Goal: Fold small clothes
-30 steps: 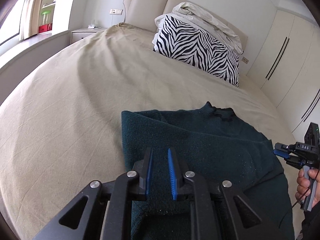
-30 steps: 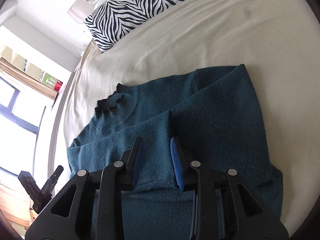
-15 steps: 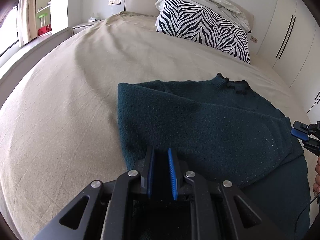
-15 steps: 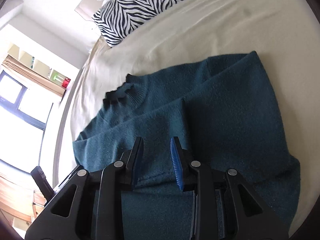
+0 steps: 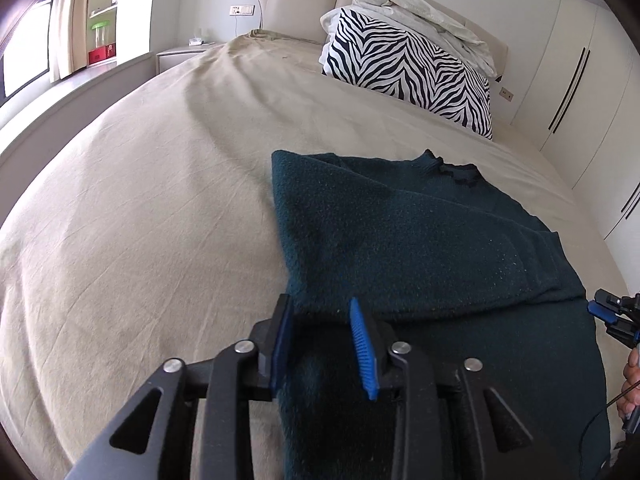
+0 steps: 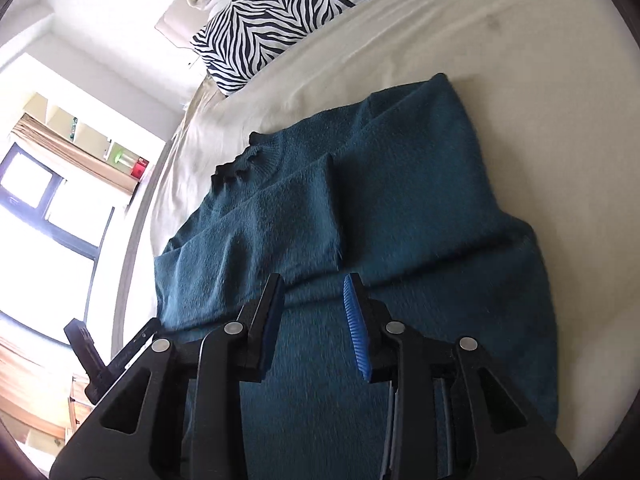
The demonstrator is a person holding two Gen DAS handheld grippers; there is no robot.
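Observation:
A dark teal knit sweater lies flat on the beige bed, collar toward the headboard, both sleeves folded across its body. It also shows in the right wrist view. My left gripper is open and empty, over the sweater's left edge near the hem. My right gripper is open and empty, just above the lower body of the sweater. The right gripper also shows at the right edge of the left wrist view. The left gripper shows at the lower left of the right wrist view.
The beige bed sheet spreads wide to the left. A zebra-print pillow with a crumpled white blanket on it sits at the headboard. White wardrobe doors stand at the right; a nightstand and window at the left.
Both grippers have drawn back toward the hem and opened wider. The sweater has not moved.

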